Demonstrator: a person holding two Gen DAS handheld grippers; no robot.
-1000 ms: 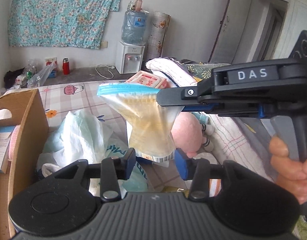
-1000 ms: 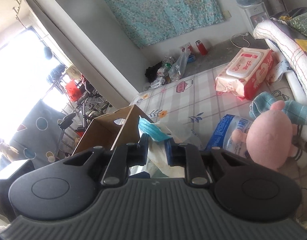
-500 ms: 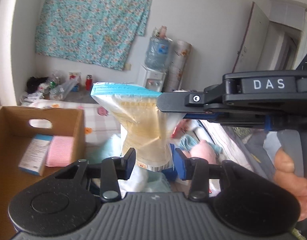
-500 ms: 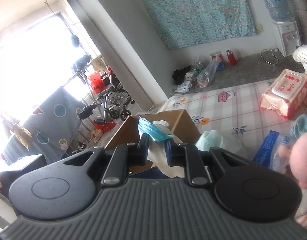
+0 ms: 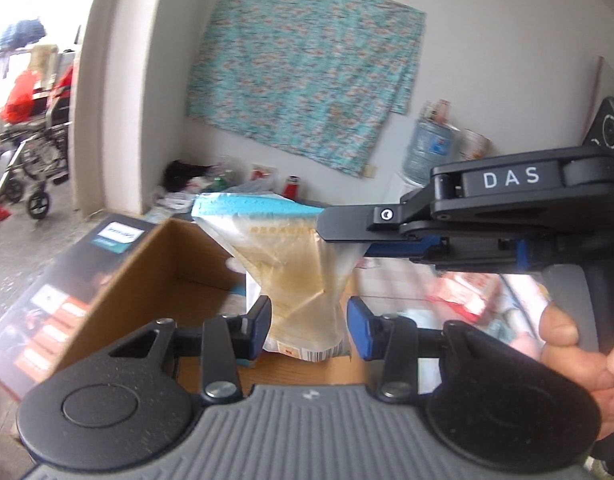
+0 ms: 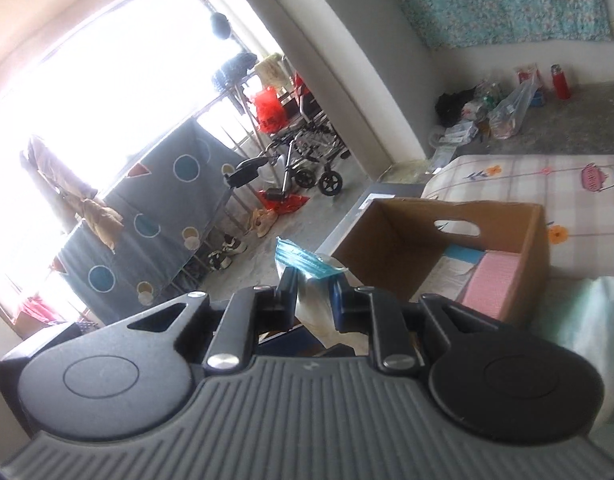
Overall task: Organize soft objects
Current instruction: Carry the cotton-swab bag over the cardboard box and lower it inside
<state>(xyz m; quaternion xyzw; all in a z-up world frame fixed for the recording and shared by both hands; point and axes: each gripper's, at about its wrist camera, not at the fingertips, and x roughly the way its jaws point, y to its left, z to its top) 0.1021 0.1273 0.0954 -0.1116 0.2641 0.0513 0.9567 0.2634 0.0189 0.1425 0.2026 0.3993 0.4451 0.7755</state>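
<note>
The right hand-held gripper (image 6: 314,296) was closed on the blue-sealed top edge of a clear bag (image 5: 295,272), its jaws pinched tight on the plastic. In the left wrist view this gripper (image 5: 327,229) reached in from the right, gripped by a hand (image 5: 579,360), and the bag hung down from it with pale beige contents inside. The left hand-held gripper (image 5: 309,328) stood partly open with the bag's lower end between its blue pads (image 5: 263,320); whether the pads pressed the bag could not be told. The bag hung above an open cardboard box (image 6: 459,240) with a cut-out handle. Inside the box lay a pink item (image 6: 495,284) and, beside it, a blue-and-white pack (image 6: 461,254). The box sat at the edge of a bed (image 6: 567,216) with a checked, flowered cover. Beyond it, a wheelchair (image 6: 307,156) stood near a bright window, and a floral cloth (image 5: 303,64) hung on the wall. The left view was blurred at its right side.
</note>
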